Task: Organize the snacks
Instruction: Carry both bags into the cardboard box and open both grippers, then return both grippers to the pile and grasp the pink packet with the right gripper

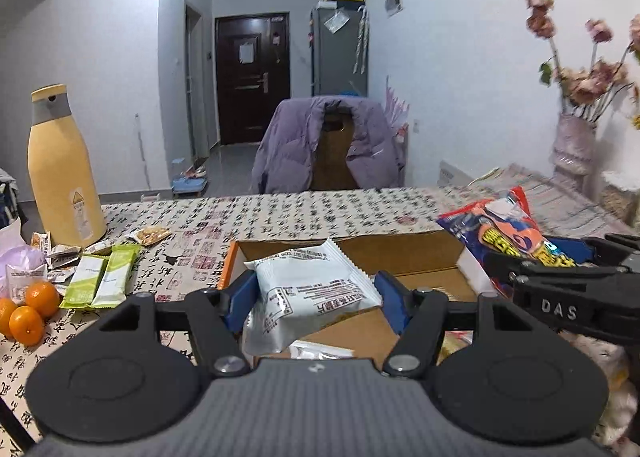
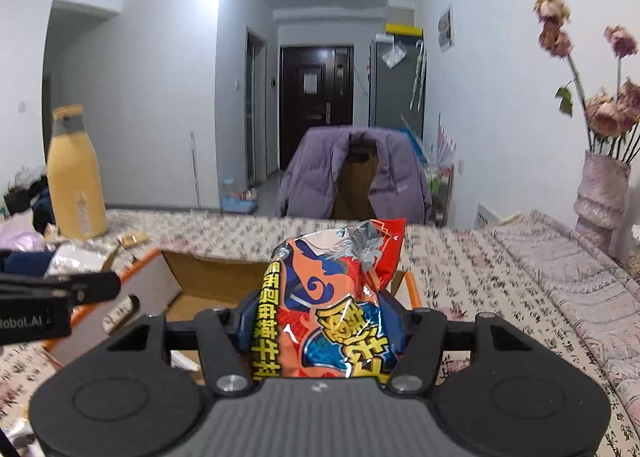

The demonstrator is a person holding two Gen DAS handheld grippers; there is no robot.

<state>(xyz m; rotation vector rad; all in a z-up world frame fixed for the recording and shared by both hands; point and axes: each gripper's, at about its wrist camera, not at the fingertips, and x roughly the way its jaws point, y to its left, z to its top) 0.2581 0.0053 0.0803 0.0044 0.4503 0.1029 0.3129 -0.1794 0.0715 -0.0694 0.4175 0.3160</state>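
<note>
**Observer A:** Report the nearest items first, using the cardboard box (image 1: pixel 404 257) as reference.

**Observer B:** Left gripper (image 1: pixel 316 295): jaws closed on a white snack packet (image 1: pixel 308 289), pinched between the blue pads (image 1: pixel 394 299). The packet is held above the box interior, tilted. Right gripper (image 2: pixel 318 321): jaws clamped on a red-and-blue snack bag (image 2: pixel 340 297), held upright over the right side of the box.

**Observer A:** Box condition?

**Observer B:** Open-topped, orange outer edge, resting on the calligraphy-print tablecloth (image 1: pixel 280 217). A further wrapper lies inside; details cannot be determined.

**Observer A:** Items to the left of the box?

**Observer B:** Two green bar packets (image 1: pixel 102 281) lying side by side, small loose wrappers (image 1: pixel 150 235) beyond them, and three oranges (image 1: pixel 28 313) further left, near the table edge. A tall yellow bottle (image 1: pixel 60 165) with a grey collar stands upright behind these.

**Observer A:** To the right and beyond?

**Observer B:** A vase of dried flowers (image 2: pixel 600 189) stands right of the box, well apart. Past the far table edge, a chair draped with a purple jacket (image 1: pixel 328 145). A dark door (image 1: pixel 252 77) closes the corridor.
</note>
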